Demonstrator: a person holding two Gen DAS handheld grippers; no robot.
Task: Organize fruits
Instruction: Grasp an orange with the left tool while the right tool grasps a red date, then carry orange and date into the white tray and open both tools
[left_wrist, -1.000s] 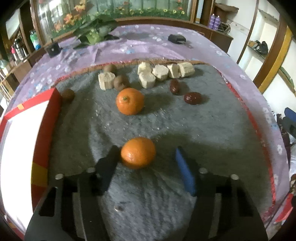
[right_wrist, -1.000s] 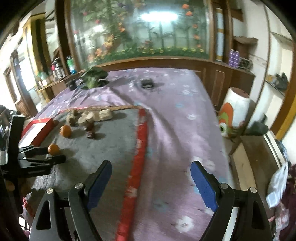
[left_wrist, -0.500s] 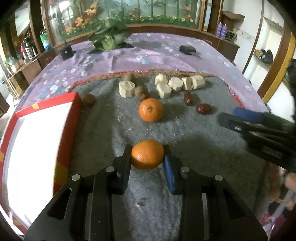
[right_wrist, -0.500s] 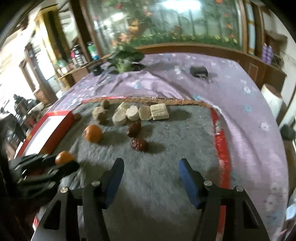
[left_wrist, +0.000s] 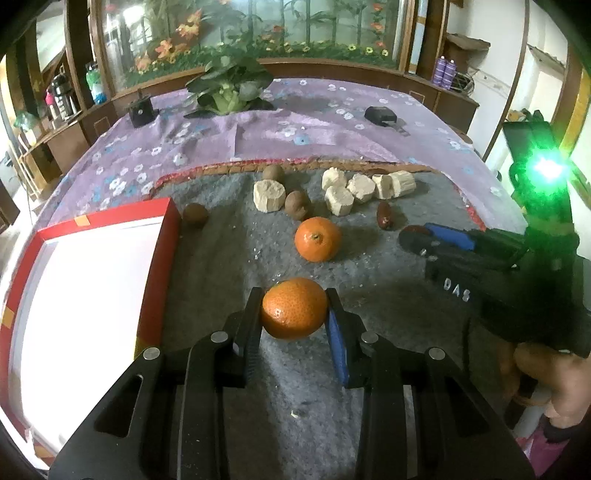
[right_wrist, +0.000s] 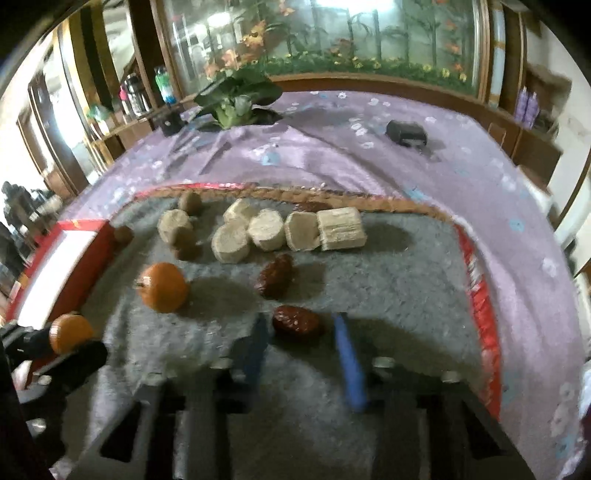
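Table under purple floral cloth, grey felt mat, leafy greens, two small black objects

Dim indoor light; bright window glare far back. My left view sharp, green lamp flaring. My right view motion-blurred. White box overexposed. Fisheye bent edges, dark corners.

One glossy tangerine sits clamped between the left jaws, a second tangerine rests stem-up on the grey mat just beyond them, and a wrinkled red date lies flat between the right jaws, another date just beyond.
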